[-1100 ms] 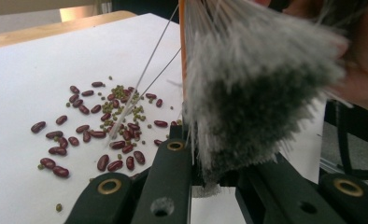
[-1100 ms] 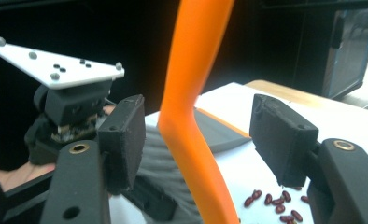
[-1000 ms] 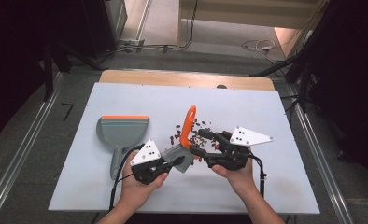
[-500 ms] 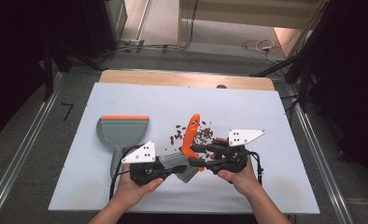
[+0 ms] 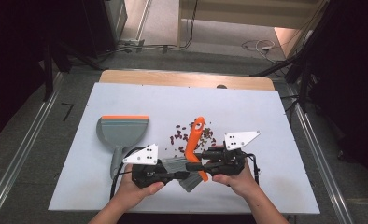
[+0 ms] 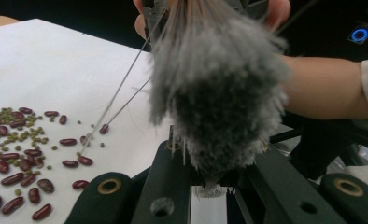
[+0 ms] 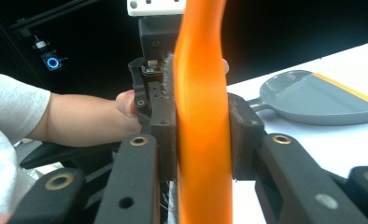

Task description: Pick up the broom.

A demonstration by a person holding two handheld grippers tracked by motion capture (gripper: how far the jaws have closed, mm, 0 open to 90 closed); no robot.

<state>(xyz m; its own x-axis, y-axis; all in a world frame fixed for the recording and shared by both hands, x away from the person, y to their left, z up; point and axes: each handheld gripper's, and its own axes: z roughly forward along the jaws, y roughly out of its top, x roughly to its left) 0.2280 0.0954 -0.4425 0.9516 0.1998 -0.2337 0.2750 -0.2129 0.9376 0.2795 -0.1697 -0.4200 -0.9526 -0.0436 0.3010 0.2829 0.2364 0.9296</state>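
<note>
We clamp the right gripper [image 5: 198, 155] on the orange plastic brush handle [image 5: 194, 135] and the left gripper [image 5: 176, 175] on its grey bristles [image 6: 217, 88]. Scattered red and green beans [image 5: 191, 135] lie unswept; the grey dustpan [image 5: 122, 132] waits nearby, empty.

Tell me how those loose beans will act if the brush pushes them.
The red beans look smooth and oblong, so they would likely roll and scatter. The small green ones probably skitter further. The soft bristles may let some slip through.
</note>
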